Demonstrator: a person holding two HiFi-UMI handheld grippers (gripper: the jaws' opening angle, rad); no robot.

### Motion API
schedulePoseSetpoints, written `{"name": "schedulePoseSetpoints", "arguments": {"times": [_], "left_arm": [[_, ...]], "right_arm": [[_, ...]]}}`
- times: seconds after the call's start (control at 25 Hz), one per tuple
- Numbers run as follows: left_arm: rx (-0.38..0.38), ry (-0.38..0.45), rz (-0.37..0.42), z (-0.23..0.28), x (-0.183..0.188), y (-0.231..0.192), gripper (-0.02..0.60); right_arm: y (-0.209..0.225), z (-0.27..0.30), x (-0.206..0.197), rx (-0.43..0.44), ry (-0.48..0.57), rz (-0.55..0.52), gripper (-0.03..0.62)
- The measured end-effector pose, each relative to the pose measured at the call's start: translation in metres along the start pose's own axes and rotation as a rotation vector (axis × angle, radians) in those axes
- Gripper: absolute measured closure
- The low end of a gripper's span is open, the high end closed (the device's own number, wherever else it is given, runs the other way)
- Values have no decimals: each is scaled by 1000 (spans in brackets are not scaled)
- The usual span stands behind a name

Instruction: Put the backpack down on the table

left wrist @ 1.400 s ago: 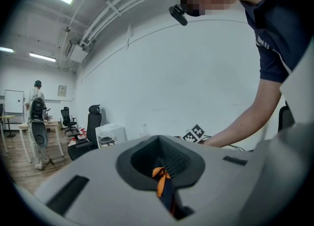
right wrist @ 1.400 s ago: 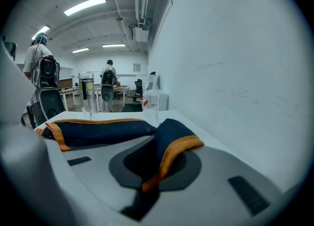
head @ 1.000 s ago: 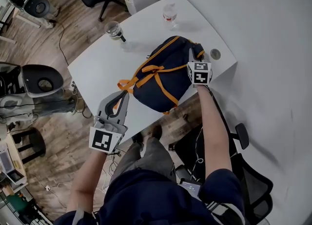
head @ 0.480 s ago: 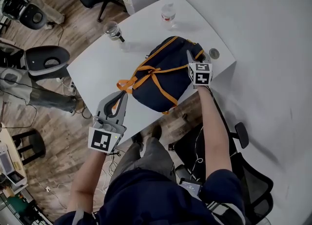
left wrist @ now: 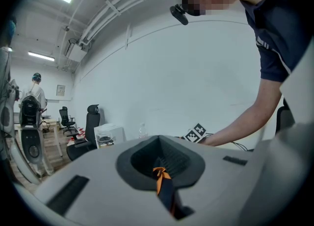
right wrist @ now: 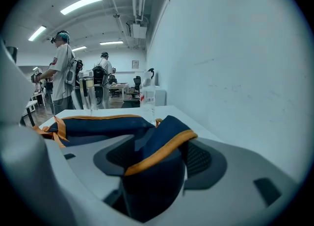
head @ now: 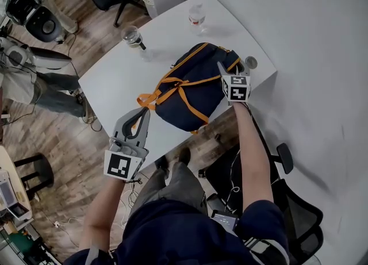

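The white worktop (head: 115, 80) stands cornerwise to the person, with a wall close along its far right side and wooden floor open to the left. A black chair (head: 293, 212) crowds the near right corner (just behind the right arm).

The navy backpack (head: 195, 85) with orange trim lies on the worktop toward that right side. Its lower end reaches the near edge, and the whole left half of the surface beside it is bare.

The left hand-held gripper (head: 140, 115) sits at the near edge, jaws closed on an orange-and-navy strap (left wrist: 164, 190) of the backpack. The right hand-held gripper (head: 223, 71) is at the pack's right flank, close to the worktop's right corner. Its jaws have just been opening and stand apart, with a fold of navy fabric lying loose between them.

A glass (head: 133, 35) stands well clear on the far left edge and a bottle (head: 197, 16) near the far corner. A small round disc (head: 250, 62) lies just beside the right hand-held gripper, near the edge.
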State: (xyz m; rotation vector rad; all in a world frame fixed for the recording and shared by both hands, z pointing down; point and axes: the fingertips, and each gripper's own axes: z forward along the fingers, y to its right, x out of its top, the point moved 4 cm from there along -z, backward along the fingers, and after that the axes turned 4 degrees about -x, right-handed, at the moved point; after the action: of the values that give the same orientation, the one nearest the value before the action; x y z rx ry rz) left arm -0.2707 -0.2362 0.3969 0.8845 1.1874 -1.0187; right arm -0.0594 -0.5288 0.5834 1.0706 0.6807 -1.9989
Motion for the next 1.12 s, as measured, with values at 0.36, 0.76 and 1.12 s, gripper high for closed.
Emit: {"name": "schedulePoseSetpoints", "arguments": {"times": [0.36,0.76,1.12], "left_arm": [[-1,3,32,-6,4,2,578],[0,4,17,-10,1,1,578],[-11,20,9,-9,5,5,578]], "right_arm": [[1,-11,-4,-11,-8,-6,233],[3,-29,1,-43,44,-14,232],[4,-51,13,-53,105,-17,230]]}}
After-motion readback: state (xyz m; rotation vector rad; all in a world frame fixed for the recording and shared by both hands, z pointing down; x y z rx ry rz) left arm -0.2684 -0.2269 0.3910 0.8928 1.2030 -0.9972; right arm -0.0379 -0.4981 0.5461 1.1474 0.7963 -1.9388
